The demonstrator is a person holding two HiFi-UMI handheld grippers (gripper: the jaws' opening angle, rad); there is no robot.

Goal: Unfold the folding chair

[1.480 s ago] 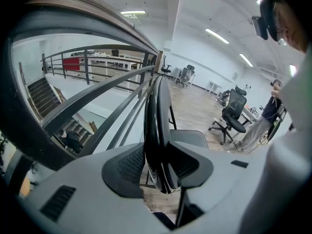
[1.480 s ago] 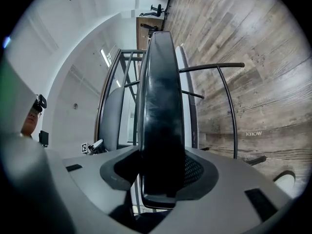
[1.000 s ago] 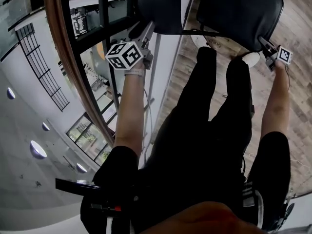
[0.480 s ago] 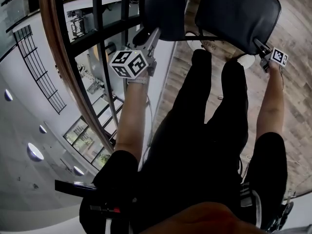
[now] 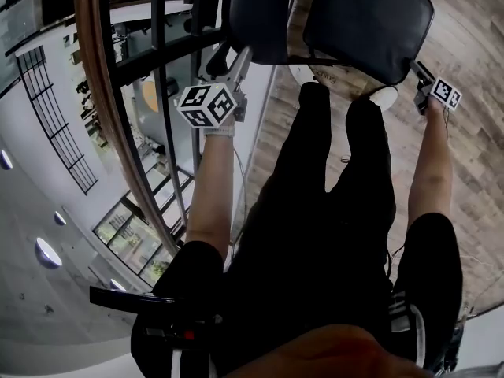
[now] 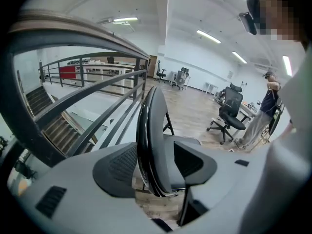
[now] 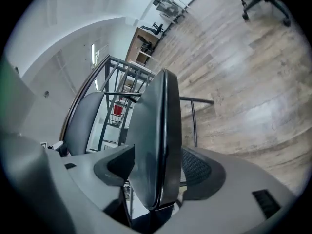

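The person stands close against a balcony railing [image 5: 94, 93] of brown wood over black bars, with the folding chair [image 5: 315, 53] at their feet on the plank floor [image 5: 465, 22]. Its two dark padded panels are already swung apart. The left gripper [image 5: 244, 52] reaches the lower edge of the left panel [image 5: 260, 14], and the right gripper [image 5: 416, 68] the outer corner of the right panel [image 5: 378, 22], one tool per panel, I'd guess so they could be spread against each other. Both sets of jaws are opening, each with a panel edge between them, the meshed rubber pads [image 6: 119, 165] no longer squeezing. The cushions look smooth and leathery with a glossy black rim, on a thin metal tube frame.
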